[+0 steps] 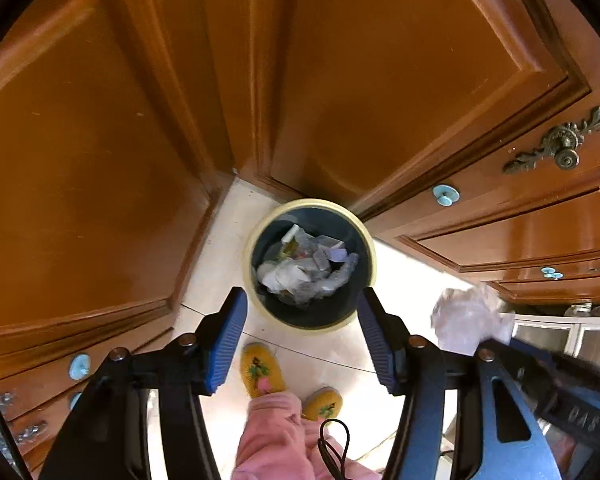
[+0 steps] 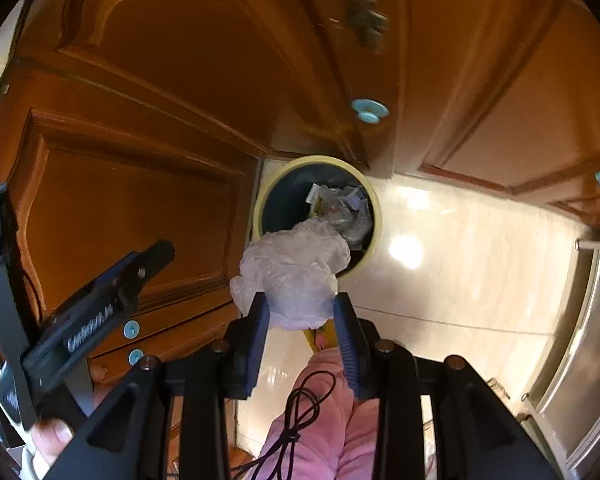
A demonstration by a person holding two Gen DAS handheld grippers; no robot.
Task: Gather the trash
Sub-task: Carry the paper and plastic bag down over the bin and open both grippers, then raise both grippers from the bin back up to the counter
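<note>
Left wrist view: The left gripper (image 1: pixel 302 338) points straight down at the floor (image 1: pixel 340 354), its blue-padded fingers (image 1: pixel 228 340) spread wide with nothing between them. Directly beyond the fingertips stands a round trash bin (image 1: pixel 310 265) with a pale yellow rim and a dark liner. It holds crumpled plastic and paper scraps (image 1: pixel 306 266). The bin sits on the pale tiled floor in the corner formed by brown wooden cabinet doors (image 1: pixel 100 140). At the right edge, a crumpled white plastic bag (image 1: pixel 470 316) appears above the black body of the other gripper, beside the bin and not over it. Two yellow slippers (image 1: pixel 260 370) and a pink garment (image 1: pixel 276 436) show below.

Right wrist view: The right gripper (image 2: pixel 300 312) also points downward. Its fingers (image 2: pixel 258 320) are pinching the crumpled white plastic bag (image 2: pixel 296 276), which bulges out ahead of the fingertips. The bag hangs in the air and overlaps the near rim of the trash bin (image 2: pixel 376 216). The scraps (image 2: pixel 344 208) lie inside the bin. The left gripper (image 2: pixel 100 308) crosses the left side of the frame, held by a hand (image 2: pixel 50 438) at the lower edge. A black cable (image 2: pixel 300 420) hangs over the pink garment (image 2: pixel 332 432).
</note>
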